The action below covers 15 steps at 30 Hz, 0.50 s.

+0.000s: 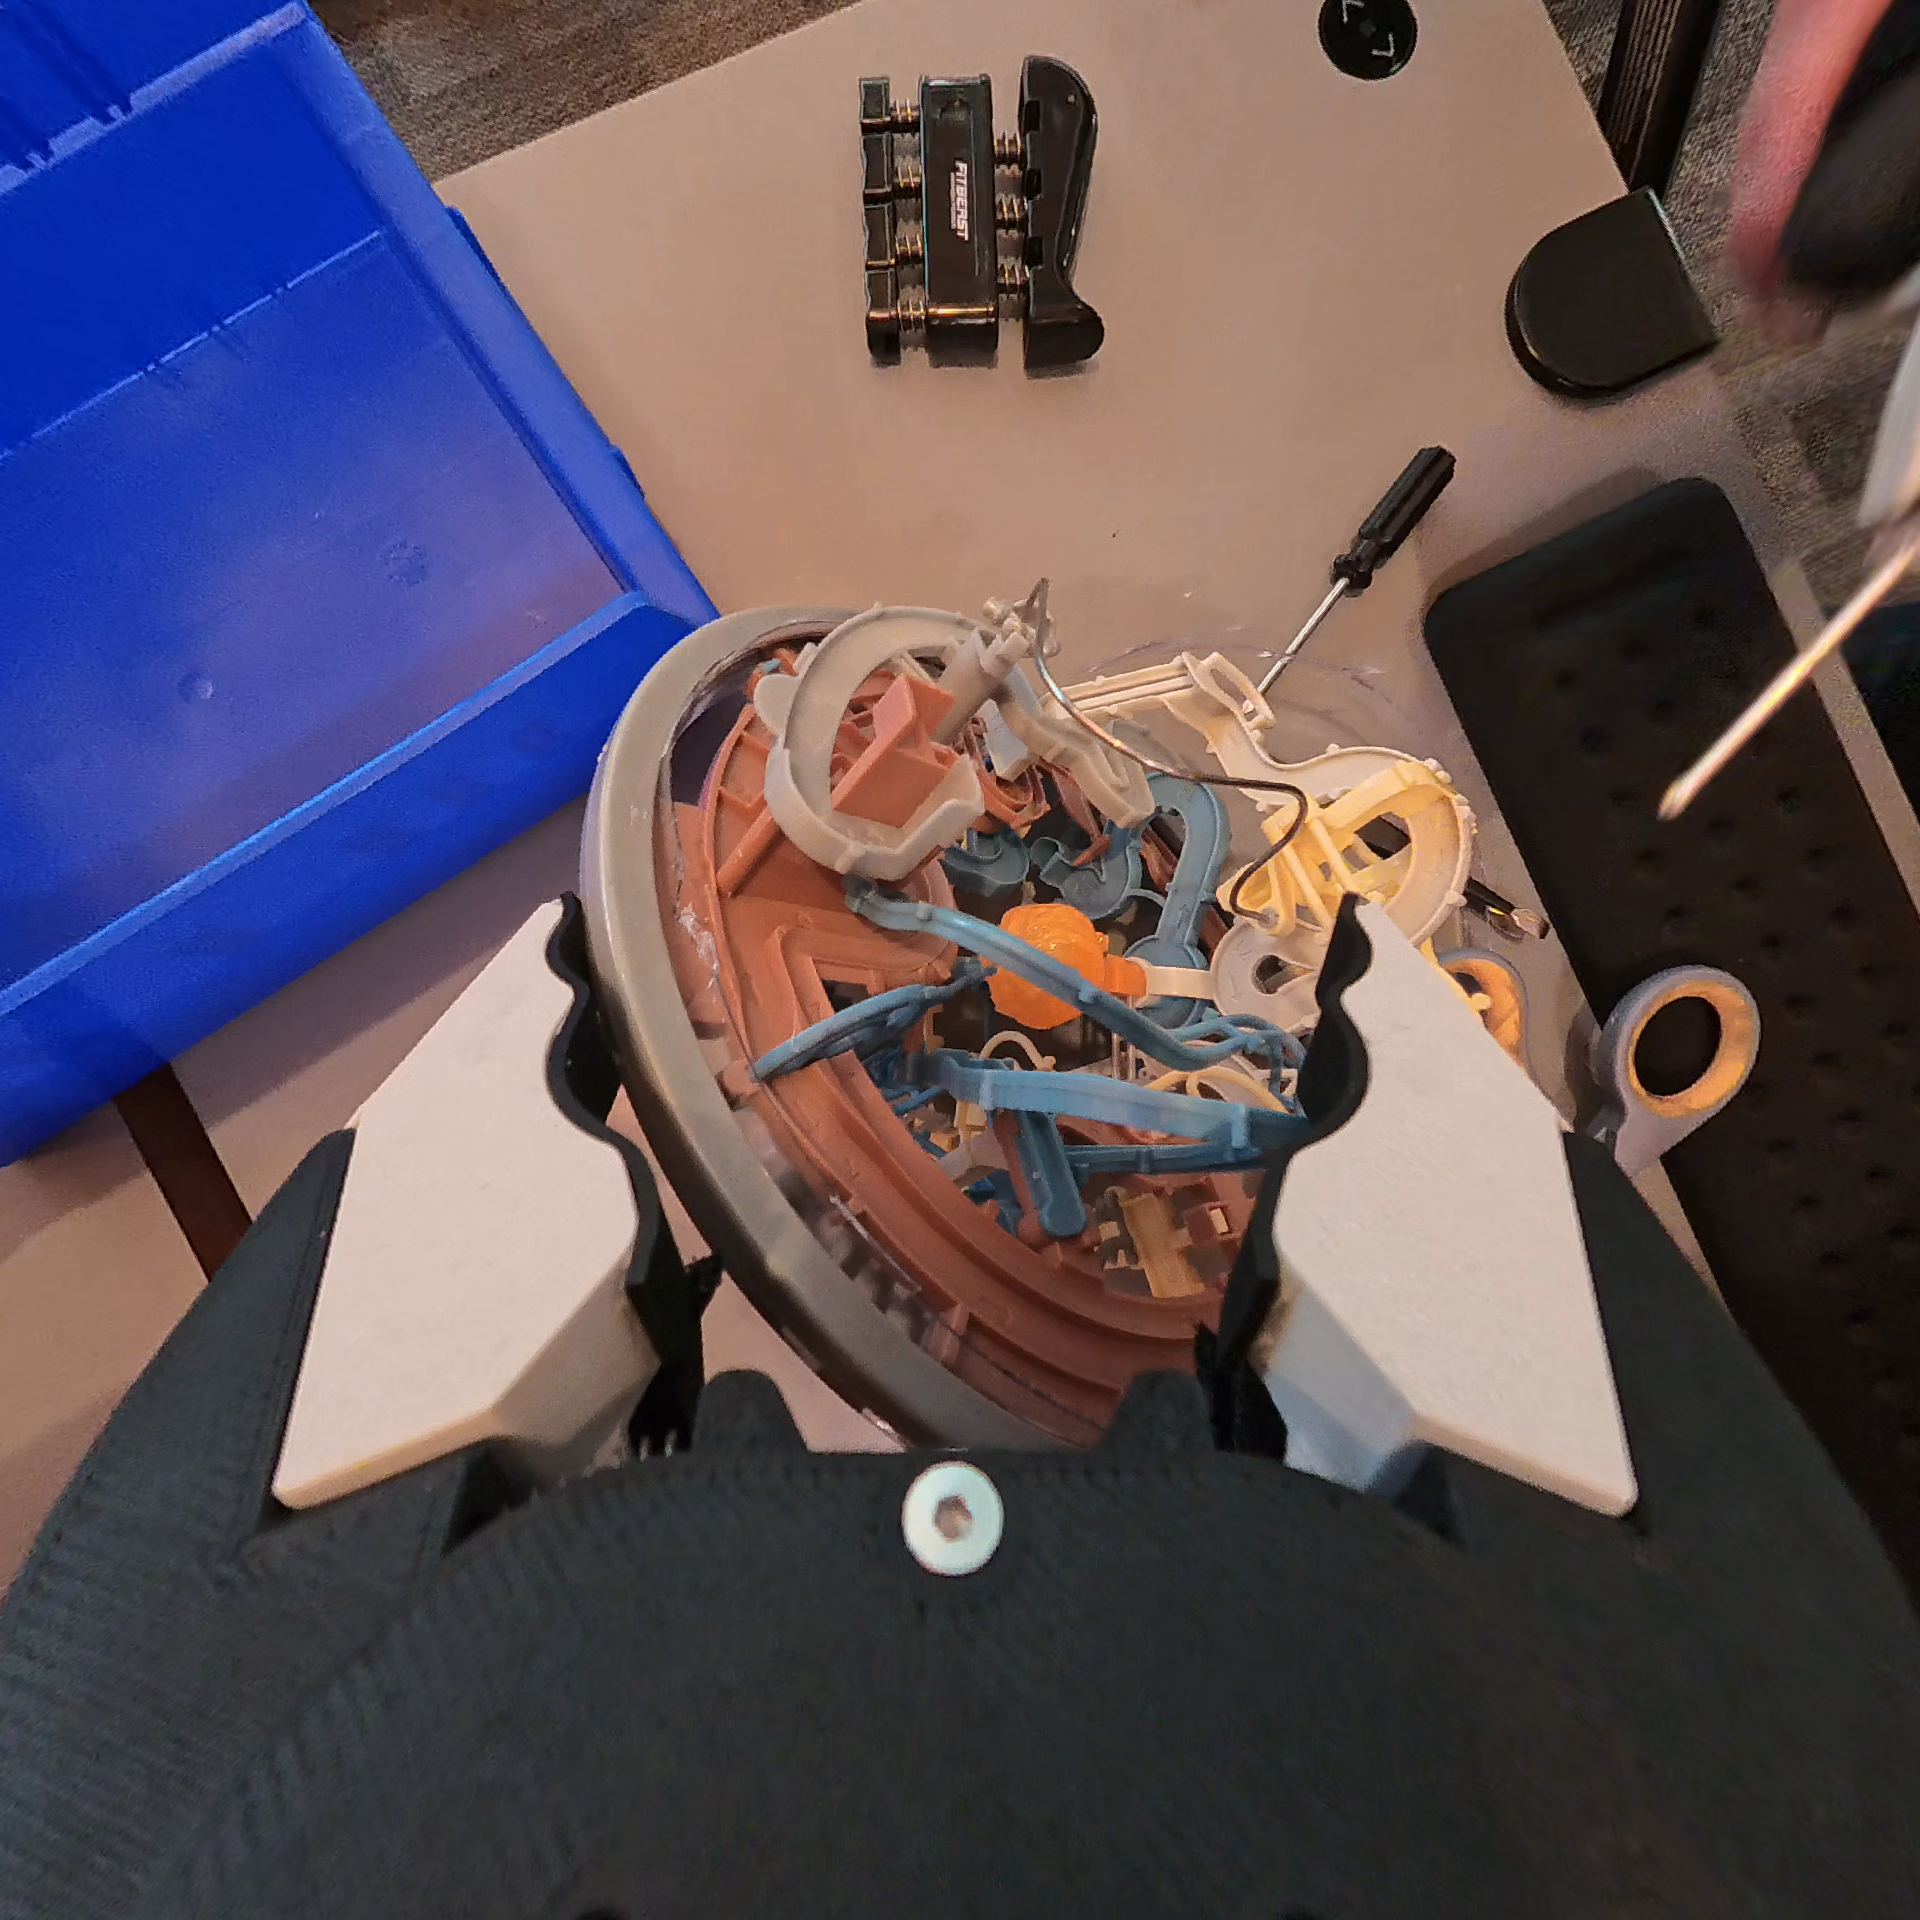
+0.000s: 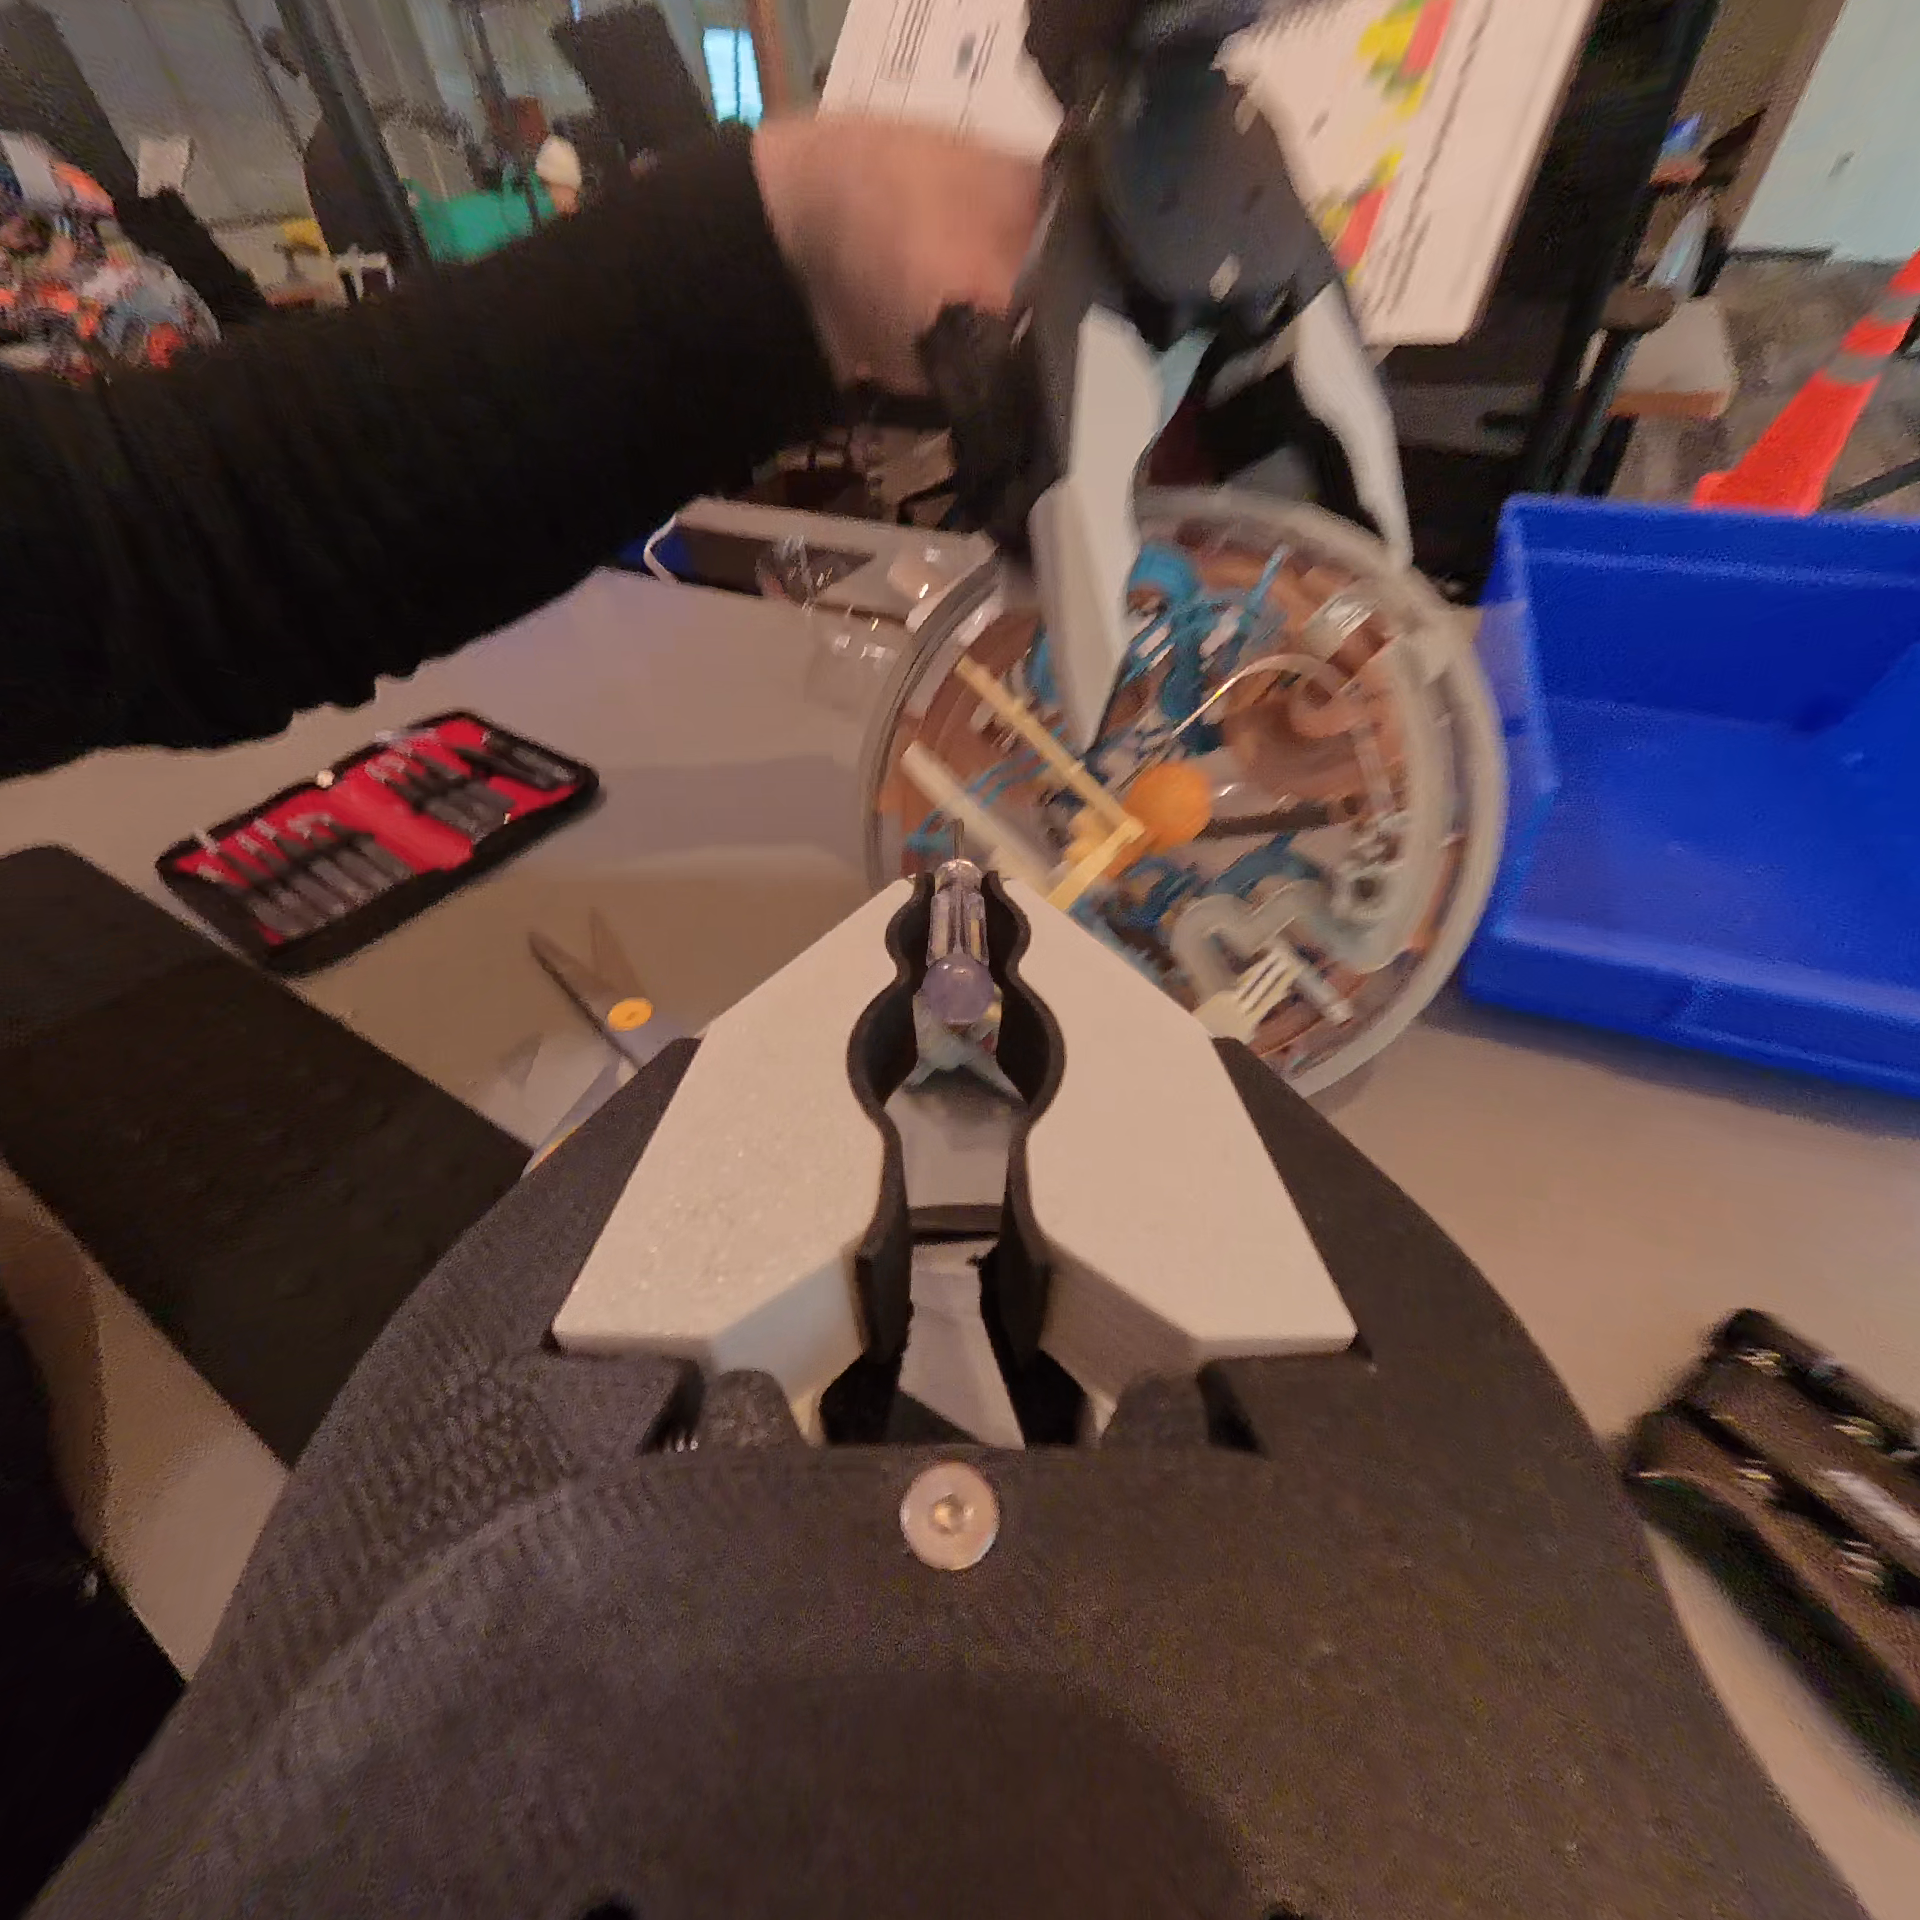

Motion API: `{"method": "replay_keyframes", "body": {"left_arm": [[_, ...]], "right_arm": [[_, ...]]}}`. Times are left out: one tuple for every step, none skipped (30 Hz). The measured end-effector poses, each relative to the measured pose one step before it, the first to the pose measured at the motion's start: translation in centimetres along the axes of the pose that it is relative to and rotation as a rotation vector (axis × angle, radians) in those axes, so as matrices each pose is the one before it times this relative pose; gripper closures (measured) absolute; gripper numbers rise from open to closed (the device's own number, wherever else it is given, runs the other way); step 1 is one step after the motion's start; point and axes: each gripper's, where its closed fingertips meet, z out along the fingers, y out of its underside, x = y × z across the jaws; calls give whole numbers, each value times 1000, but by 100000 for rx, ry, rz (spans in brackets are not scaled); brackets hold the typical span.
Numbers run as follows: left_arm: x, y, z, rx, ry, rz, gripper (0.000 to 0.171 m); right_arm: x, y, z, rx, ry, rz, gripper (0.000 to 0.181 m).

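Observation:
My left gripper (image 1: 956,925) is shut on a clear maze ball (image 1: 831,1039) with a grey ring and brown, blue, cream and orange tracks inside. Its fingers clamp the ball on both sides and hold it tilted above the table. In the right wrist view the same ball (image 2: 1299,831) hangs under the left gripper (image 2: 1236,592), which a hand in a black sleeve holds. My right gripper (image 2: 956,894) is shut on a small clear-handled screwdriver (image 2: 954,935) that points at the ball. Its metal shaft (image 1: 1787,675) enters the left wrist view from the right, a little short of the ball.
A blue bin (image 1: 260,520) stands left of the ball on the grey table (image 1: 727,416). A black hand-grip trainer (image 1: 977,208), a black screwdriver (image 1: 1371,530), grey-and-orange scissors (image 1: 1683,1039) and a black mat (image 1: 1714,831) lie around. A red tool pouch (image 2: 384,831) lies open.

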Motion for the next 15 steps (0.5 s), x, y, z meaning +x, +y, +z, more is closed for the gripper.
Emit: {"method": "replay_keyframes", "body": {"left_arm": [[10, -10, 13, -287, 73, 78, 39], [22, -46, 24, 210, 300, -27, 39], [9, -68, 39, 535, 397, -333, 39], [15, -68, 36, 598, 439, -474, 39], [10, -71, 34, 452, 178, -222, 39], [36, -59, 44, 344, 155, -97, 39], [66, -47, 38, 32, -6, -8, 39], [81, -34, 31, -228, -279, 354, 39], [97, -24, 27, -308, -250, 468, 39], [89, -31, 29, -320, -197, 387, 39], [31, -1, 22, -553, -413, 185, 39], [16, 7, 10, -483, -213, 125, 39], [40, -1, -2, -230, -21, 355, 39], [15, -9, 21, -83, 76, 170, 39], [34, -49, 25, 290, 286, -69, 39]], "right_arm": [[1111, -1333, -599, 2125, 2489, -808, 175], [1152, -1087, -300, 917, 2247, -1297, 174], [1190, -811, 13, -260, 2177, -954, 175], [1121, -587, 295, -987, 1725, -622, 174], [854, -411, 527, -1505, 329, -392, 174], [686, -296, 675, -1756, -450, -356, 174], [683, -242, 726, -1741, -26, -584, 174], [586, -198, 732, -1888, -307, -711, 174], [506, -170, 689, -1886, -681, -268, 174], [573, -195, 561, -1420, -219, 462, 174], [474, -129, 491, -1661, -678, 901, 174], [287, 15, 441, -2313, -1627, 1084, 174], [191, 118, 375, -2600, -1947, 1268, 174], [216, 165, 347, -2442, -1161, 1037, 174], [318, 222, 361, -2456, -50, 482, 175]]}}
